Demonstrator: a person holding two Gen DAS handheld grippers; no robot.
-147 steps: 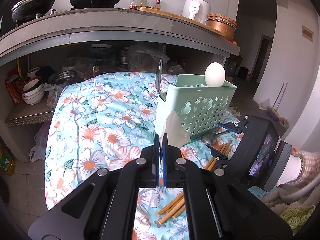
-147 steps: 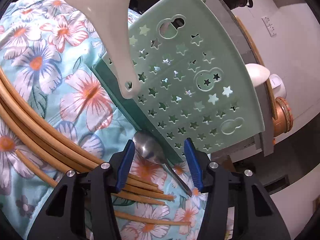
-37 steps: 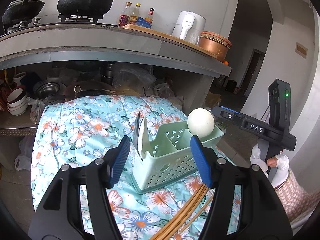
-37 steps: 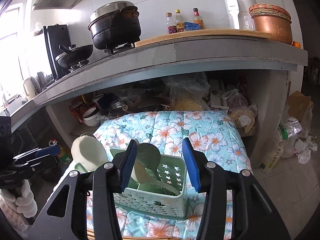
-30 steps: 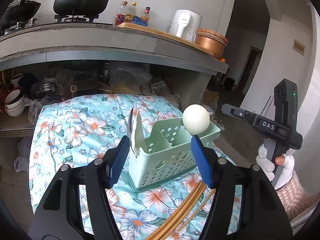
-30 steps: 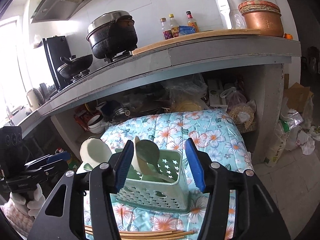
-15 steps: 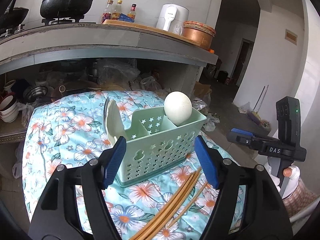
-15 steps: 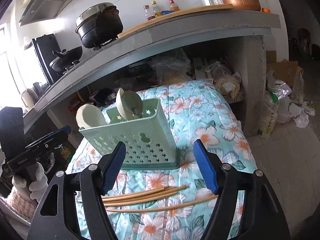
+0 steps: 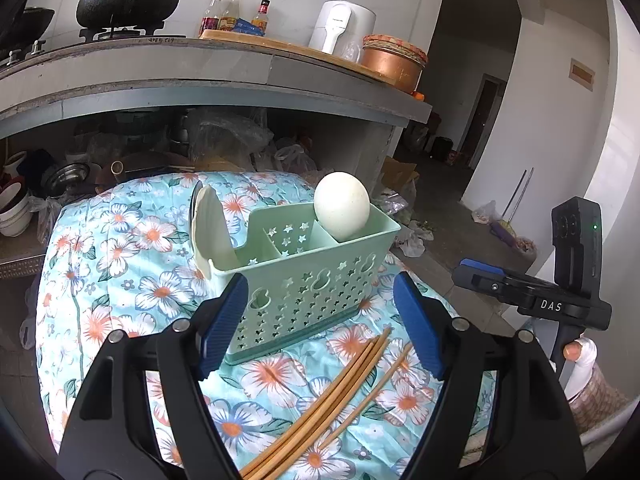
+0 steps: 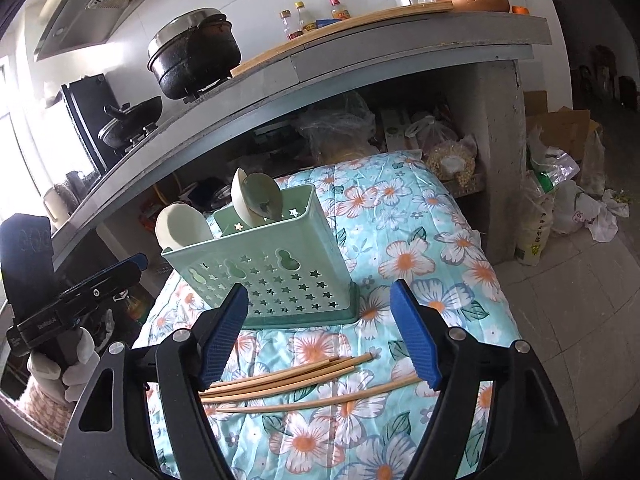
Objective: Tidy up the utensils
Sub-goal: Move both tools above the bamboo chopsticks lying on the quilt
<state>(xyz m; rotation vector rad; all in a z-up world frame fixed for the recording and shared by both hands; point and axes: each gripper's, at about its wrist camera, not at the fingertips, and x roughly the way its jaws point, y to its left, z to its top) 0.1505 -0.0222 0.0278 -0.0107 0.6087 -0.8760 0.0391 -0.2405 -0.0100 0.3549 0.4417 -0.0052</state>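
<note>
Both released, jaws just widened, nothing between: left gripper (image 9: 320, 322) and right gripper (image 10: 318, 330); green caddy (image 10: 276, 264) upright on floral cloth (image 10: 420, 264); chopsticks (image 10: 288, 380) loose just before it.

Black left gripper (image 9: 320, 322), blue ribbed pads (image 9: 224, 326), silver screws, white glove (image 10: 60, 364)

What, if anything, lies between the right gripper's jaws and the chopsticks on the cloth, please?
Nothing visible does. The right gripper hangs open and empty above the chopsticks, which lie bare on the floral cloth. The green caddy stands beyond them, not in between.
</note>
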